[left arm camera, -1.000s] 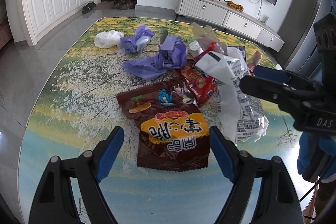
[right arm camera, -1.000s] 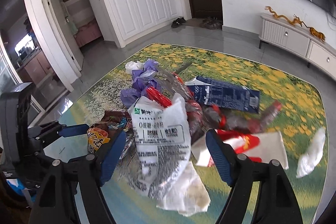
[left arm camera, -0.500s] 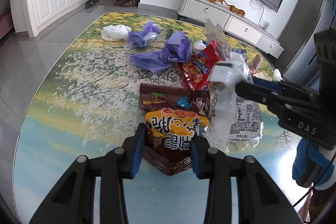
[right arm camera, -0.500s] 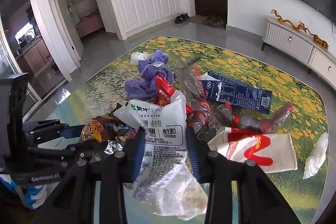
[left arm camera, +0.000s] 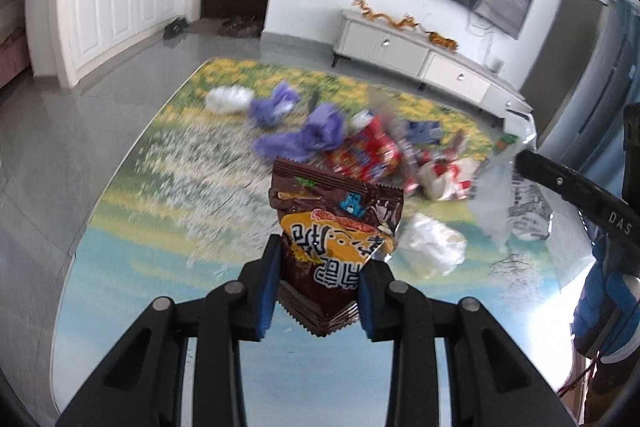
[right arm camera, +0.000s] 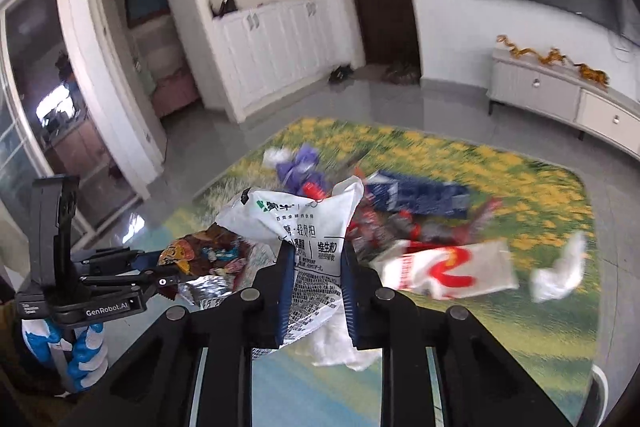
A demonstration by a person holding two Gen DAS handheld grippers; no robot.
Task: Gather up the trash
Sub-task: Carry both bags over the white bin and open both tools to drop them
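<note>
My left gripper (left arm camera: 318, 283) is shut on a brown and orange snack bag (left arm camera: 336, 227) and holds it lifted above the flower-print mat (left arm camera: 168, 187). My right gripper (right arm camera: 316, 287) is shut on a white printed plastic bag (right arm camera: 304, 223), also lifted; that bag shows at the right of the left wrist view (left arm camera: 512, 203). The left gripper with the snack bag (right arm camera: 204, 251) shows at the left of the right wrist view. More trash lies on the mat: purple bags (left arm camera: 308, 135), a red wrapper (left arm camera: 364, 155), a white and red bag (right arm camera: 444, 267), a blue pack (right arm camera: 420, 195).
A crumpled white bag (left arm camera: 228, 99) lies at the mat's far left and a white scrap (right arm camera: 560, 271) at its right. A white TV cabinet (left arm camera: 420, 55) stands beyond the mat, white cupboards (left arm camera: 112, 3) to the left. Grey floor surrounds the mat.
Both grippers closed from wide open onto their bags, then lifted them off the mat. The snack bag and white bag now hang in the jaws.
</note>
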